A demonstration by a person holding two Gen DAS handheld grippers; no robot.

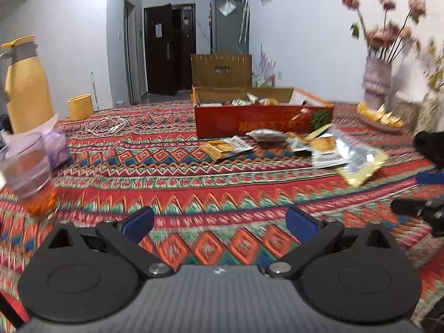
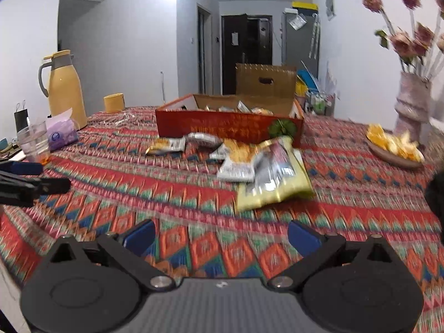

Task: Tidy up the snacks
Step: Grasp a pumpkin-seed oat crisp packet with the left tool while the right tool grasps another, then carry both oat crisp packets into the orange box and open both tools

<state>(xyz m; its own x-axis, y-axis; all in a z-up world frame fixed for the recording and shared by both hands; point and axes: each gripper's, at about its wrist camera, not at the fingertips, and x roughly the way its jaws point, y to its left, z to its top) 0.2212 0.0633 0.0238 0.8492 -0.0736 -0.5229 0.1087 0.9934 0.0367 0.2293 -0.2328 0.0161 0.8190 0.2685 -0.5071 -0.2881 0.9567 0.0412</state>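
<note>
Both grippers, left (image 1: 219, 219) and right (image 2: 220, 234), gape empty; one red box (image 2: 222, 123).

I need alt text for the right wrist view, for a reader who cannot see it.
The open right hand-held gripper hovers empty over a patterned tablecloth, facing loose snack packets lying in front of an open red box. A yellow jug stands far left and a flower vase far right.

On the desk (image 2: 111, 194) stand one open red box (image 2: 230, 125), one yellow thermos jug (image 2: 66, 91), one yellow cup (image 2: 113, 102), one clear glass (image 2: 34, 141), one purple tissue pack (image 2: 62, 131), one vase of flowers (image 2: 410, 105) and one plate of yellow snacks (image 2: 394, 145). About five loose snack packets (image 2: 274, 172) lie before the box; those inside are too blurred to count.
</note>
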